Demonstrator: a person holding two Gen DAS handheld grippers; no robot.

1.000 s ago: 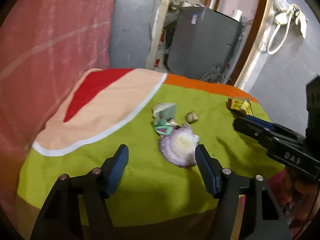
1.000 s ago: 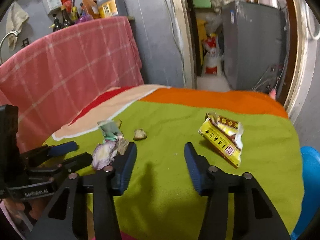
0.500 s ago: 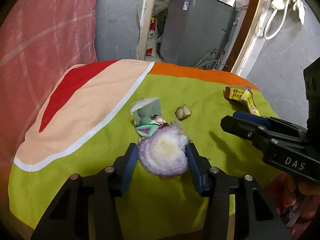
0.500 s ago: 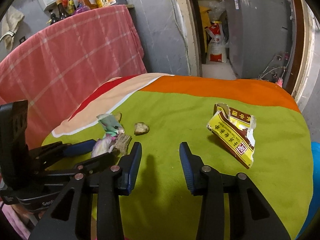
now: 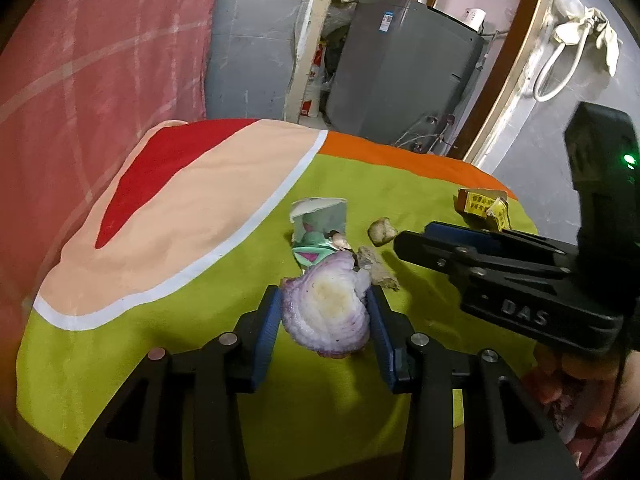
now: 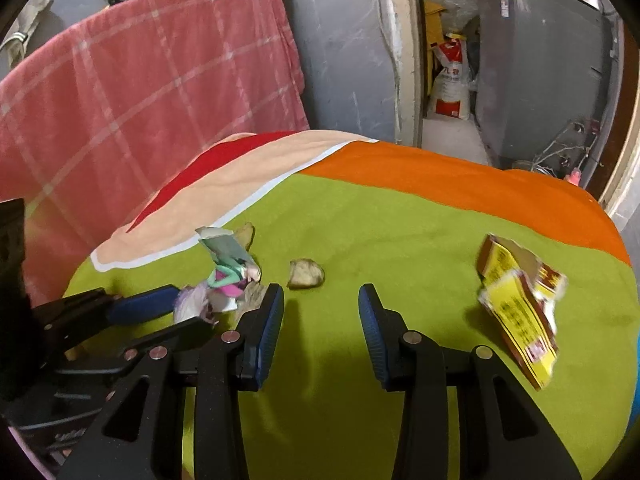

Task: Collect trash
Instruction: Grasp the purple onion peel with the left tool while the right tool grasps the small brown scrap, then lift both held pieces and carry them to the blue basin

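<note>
Left gripper (image 5: 326,322): jaws just been closing, both blue pads now against sides of onion piece (image 5: 326,316), clamped on it, low over green cloth (image 5: 344,400). Torn wrapper (image 5: 318,228) and small brown lump (image 5: 382,231) just beyond onion. Right gripper (image 6: 320,320): jaws narrowing, nothing between them. Yellow packet (image 6: 520,304) lies to its right, apart.

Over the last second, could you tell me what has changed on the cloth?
The left hand-held gripper has just been closing and now clamps the onion piece. The right hand-held gripper, empty, narrowed slightly. The torn wrapper and yellow packet stayed put.
</note>
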